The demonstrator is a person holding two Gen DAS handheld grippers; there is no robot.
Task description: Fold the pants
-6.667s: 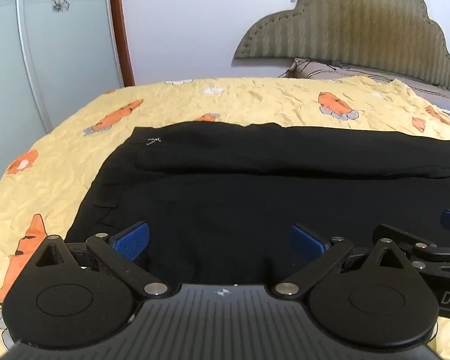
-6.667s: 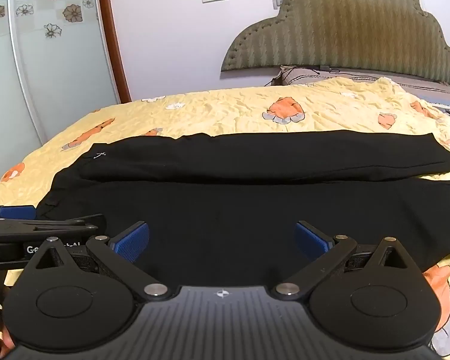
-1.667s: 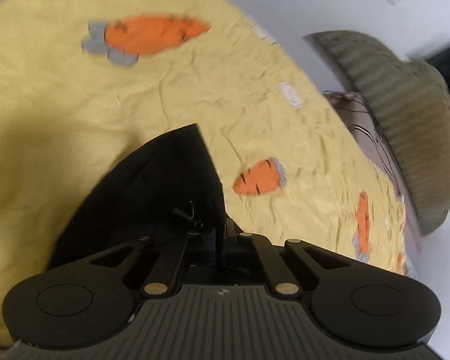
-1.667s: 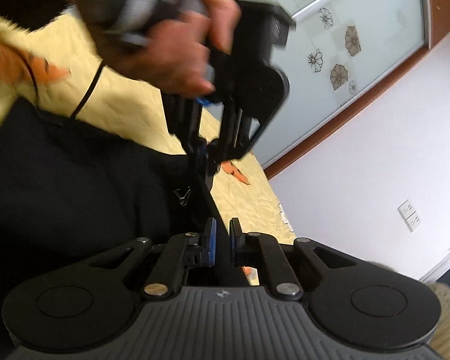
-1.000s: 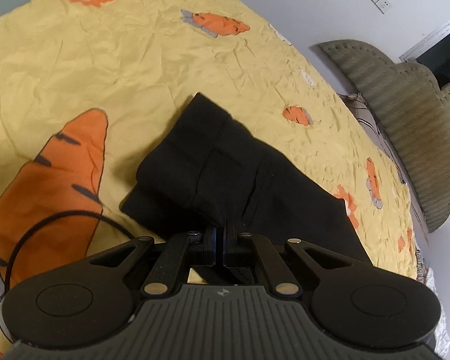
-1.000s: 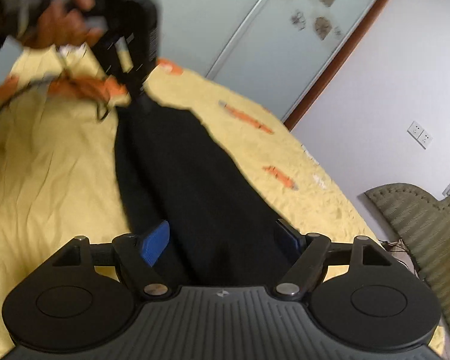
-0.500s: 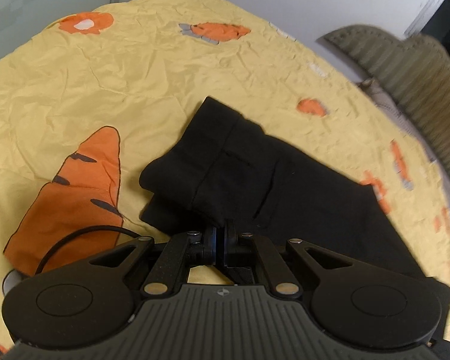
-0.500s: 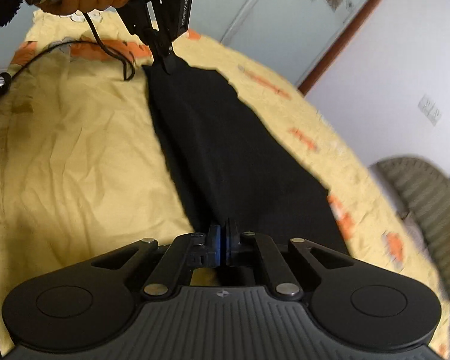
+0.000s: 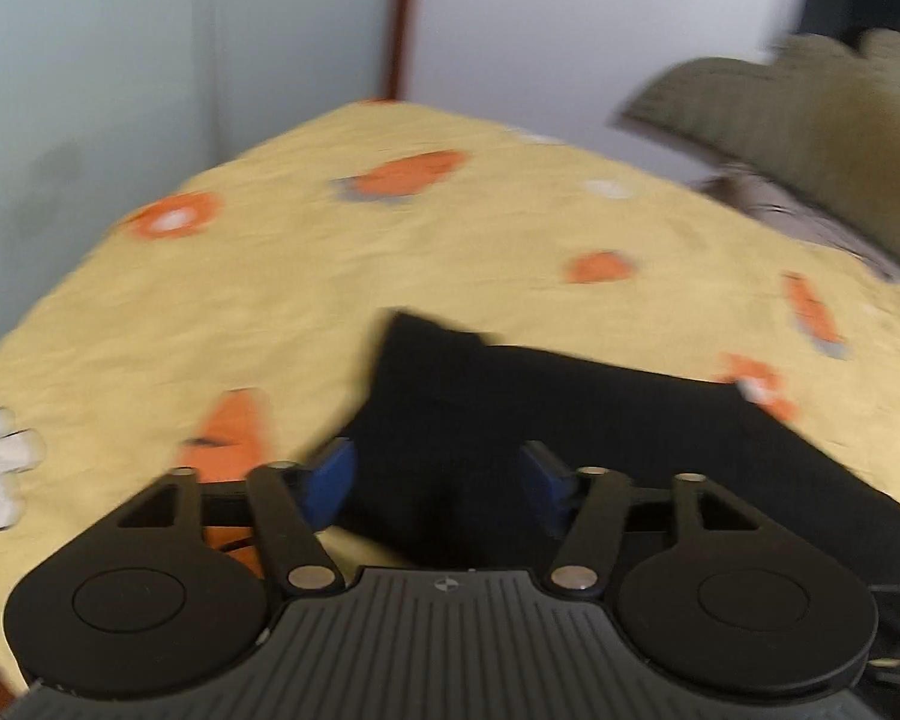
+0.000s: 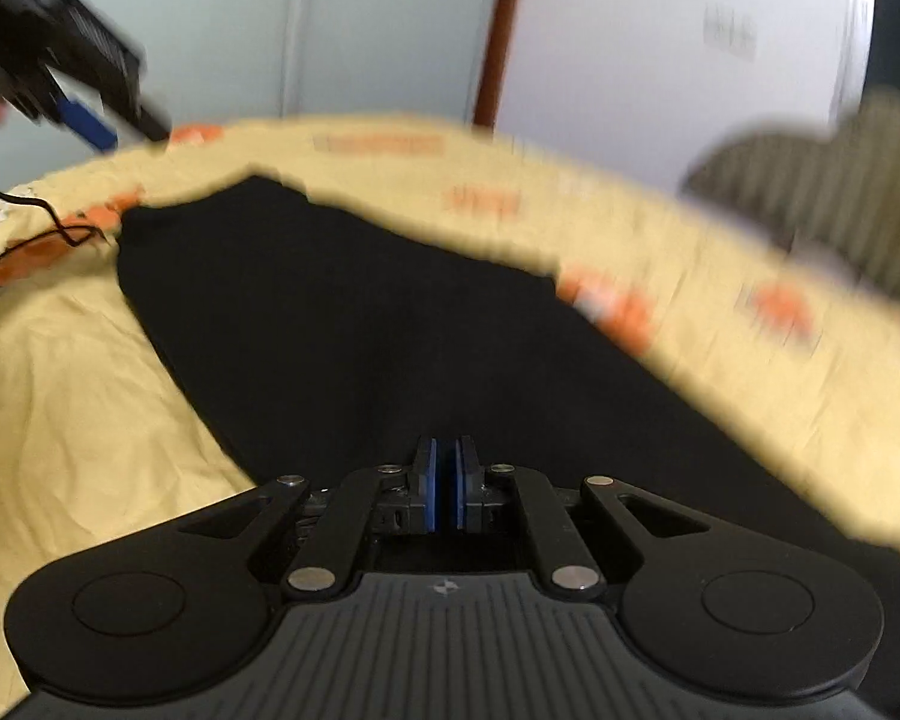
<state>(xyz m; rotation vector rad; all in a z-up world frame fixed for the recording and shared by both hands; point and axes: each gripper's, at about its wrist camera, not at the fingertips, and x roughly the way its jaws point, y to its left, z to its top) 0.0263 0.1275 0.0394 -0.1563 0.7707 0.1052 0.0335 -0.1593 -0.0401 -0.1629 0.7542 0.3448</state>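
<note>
Left gripper (image 9: 438,483) just opened, lifted off pants (image 9: 570,420); right gripper (image 10: 446,483) pinches pants; bedspread (image 9: 270,300) around.

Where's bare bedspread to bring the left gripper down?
Bare yellow bedspread lies left of the black pants, toward the wardrobe doors. Another bare strip runs beyond the pants toward the headboard. Crowded: the near corner with the cable.

Left tool (image 9: 438,477) jaws just opened wide, nothing gripped; right tool (image 10: 448,483) pads nearly touching.
</note>
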